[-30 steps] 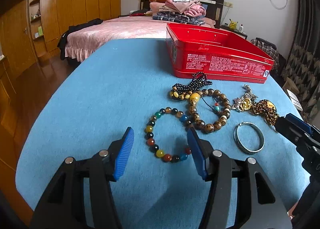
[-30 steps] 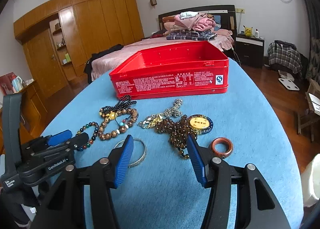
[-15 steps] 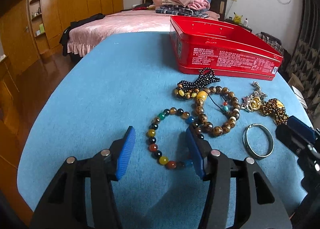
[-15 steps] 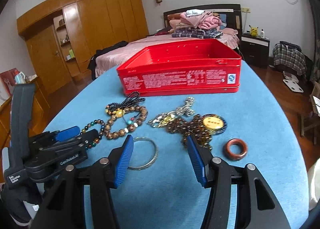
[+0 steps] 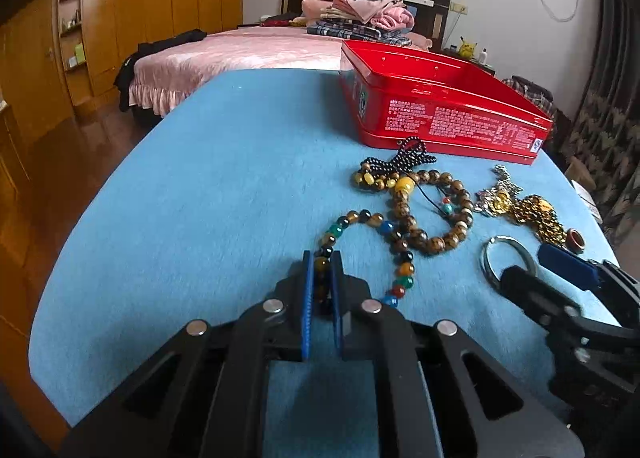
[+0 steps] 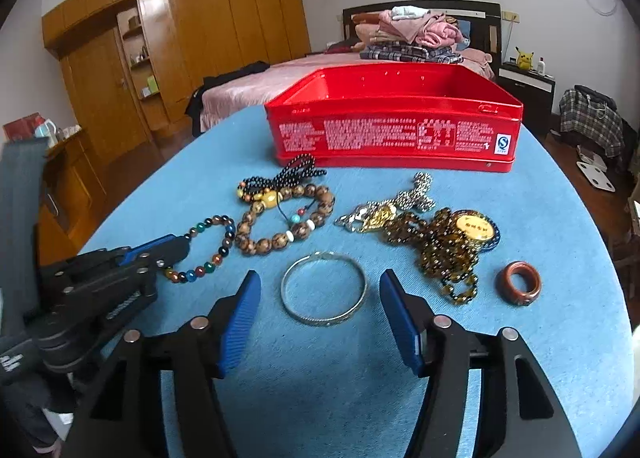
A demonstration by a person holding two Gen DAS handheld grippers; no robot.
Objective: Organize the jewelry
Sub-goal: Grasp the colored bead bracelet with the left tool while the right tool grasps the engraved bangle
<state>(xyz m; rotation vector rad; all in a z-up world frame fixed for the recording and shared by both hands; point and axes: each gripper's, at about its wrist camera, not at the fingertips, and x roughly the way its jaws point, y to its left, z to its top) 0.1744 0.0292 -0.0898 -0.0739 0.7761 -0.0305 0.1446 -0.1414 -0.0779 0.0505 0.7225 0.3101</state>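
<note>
I have my left gripper [image 5: 321,278] pinched on the near-left arc of the multicoloured bead bracelet [image 5: 362,246], which lies on the blue table [image 5: 200,198] just short of the brown bead bracelet [image 5: 432,214], gripping one side so the loop can hang free when lifted. My right gripper [image 6: 320,310] is spread wide, its fingers either side of the silver bangle [image 6: 323,288], ready to close, and the open red tin [image 6: 394,126] behind looks like where I'll drop both
</note>
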